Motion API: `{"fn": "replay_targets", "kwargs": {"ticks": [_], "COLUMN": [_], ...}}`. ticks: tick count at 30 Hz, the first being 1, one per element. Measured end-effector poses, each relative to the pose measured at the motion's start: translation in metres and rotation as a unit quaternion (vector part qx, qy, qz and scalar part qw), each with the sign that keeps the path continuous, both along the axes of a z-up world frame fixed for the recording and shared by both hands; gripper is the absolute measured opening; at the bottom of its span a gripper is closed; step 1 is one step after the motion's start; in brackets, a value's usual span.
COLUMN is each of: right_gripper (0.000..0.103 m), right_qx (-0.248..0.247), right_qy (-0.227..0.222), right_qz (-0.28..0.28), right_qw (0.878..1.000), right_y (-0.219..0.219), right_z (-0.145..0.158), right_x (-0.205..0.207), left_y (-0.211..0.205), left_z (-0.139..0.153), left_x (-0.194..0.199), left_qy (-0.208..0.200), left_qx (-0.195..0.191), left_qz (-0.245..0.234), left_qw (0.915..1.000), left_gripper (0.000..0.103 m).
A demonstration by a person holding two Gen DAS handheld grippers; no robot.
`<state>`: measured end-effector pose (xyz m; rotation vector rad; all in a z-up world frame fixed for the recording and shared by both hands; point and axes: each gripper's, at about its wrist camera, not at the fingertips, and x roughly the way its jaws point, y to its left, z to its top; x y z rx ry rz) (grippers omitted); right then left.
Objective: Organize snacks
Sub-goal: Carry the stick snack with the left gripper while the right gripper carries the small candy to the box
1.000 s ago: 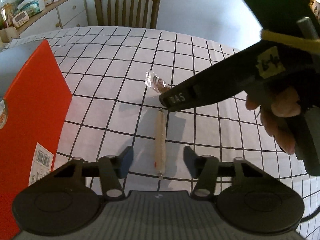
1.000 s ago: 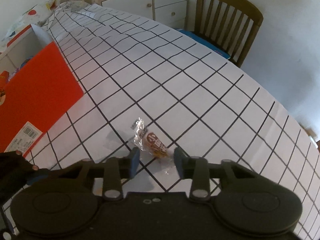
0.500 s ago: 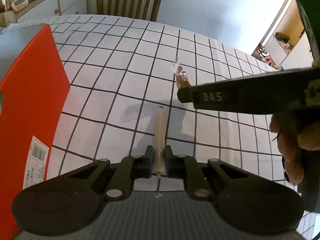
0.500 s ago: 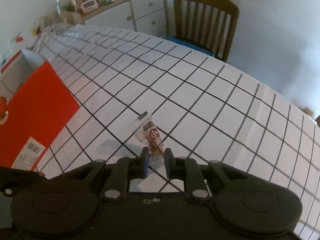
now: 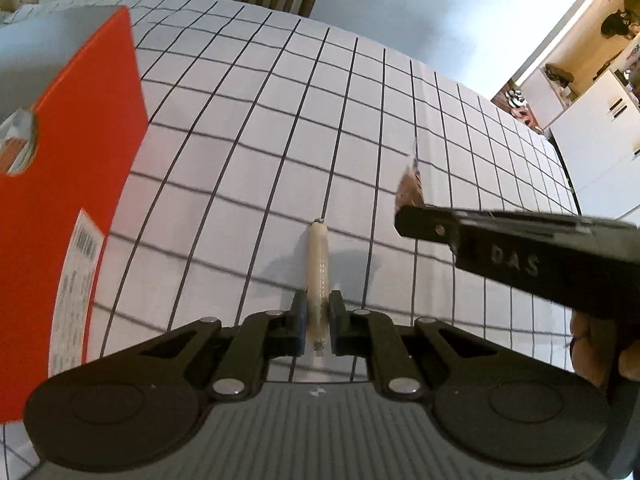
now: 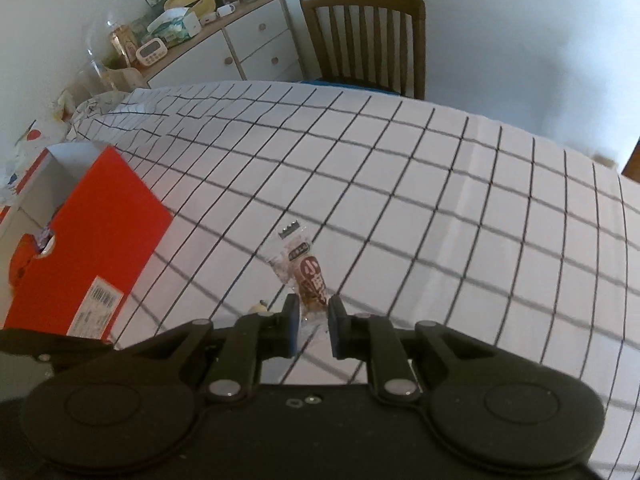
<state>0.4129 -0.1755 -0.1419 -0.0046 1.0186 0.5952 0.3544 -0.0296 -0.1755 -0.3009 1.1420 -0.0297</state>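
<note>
My left gripper (image 5: 318, 322) is shut on a pale sausage stick (image 5: 317, 258) and holds it above the checked tablecloth (image 5: 260, 128). My right gripper (image 6: 313, 326) is shut on a clear-wrapped brown snack (image 6: 308, 276) and holds it above the cloth. That snack (image 5: 409, 188) also shows in the left wrist view, sticking out of the right gripper's fingers (image 5: 428, 226). The tip of the sausage stick (image 6: 260, 307) shows in the right wrist view. An open orange box (image 5: 76, 184) stands at the left; it also shows in the right wrist view (image 6: 96, 248).
A wooden chair (image 6: 366, 40) stands at the table's far side. A white sideboard (image 6: 248, 48) with clutter on top stands by the wall. Some items lie inside the orange box (image 6: 38, 240). The tablecloth's far edge (image 6: 520, 128) drops off beyond.
Both grippers closed on their snacks and lifted them off the cloth. The right gripper has swung to the right in the left wrist view.
</note>
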Motion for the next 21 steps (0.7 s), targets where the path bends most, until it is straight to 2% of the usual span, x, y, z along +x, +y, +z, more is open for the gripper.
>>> {"fn": "replay_targets", "kwargs": {"ticks": [11,21], "right_gripper": [0.013,0.013], "right_qx": [0.006,-0.010], "right_qy": [0.027,0.042], "right_qz": [-0.043,-0.063], "right_qw": [0.999,0.997], "right_y": [-0.017,-0.017], "right_z": [0.009,0.026], "right_x": [-0.053,-0.111], "left_y": [0.012,0.030], "left_z": [0.005,0.017], "left_x": [-0.047,-0.080], "left_qy": [0.031,0.034], "left_qx": [-0.008,-0.045], "left_qz": [-0.015,-0.033], "left_qw": [0.9994,0.9979], "left_gripper": [0.010,0.010]}}
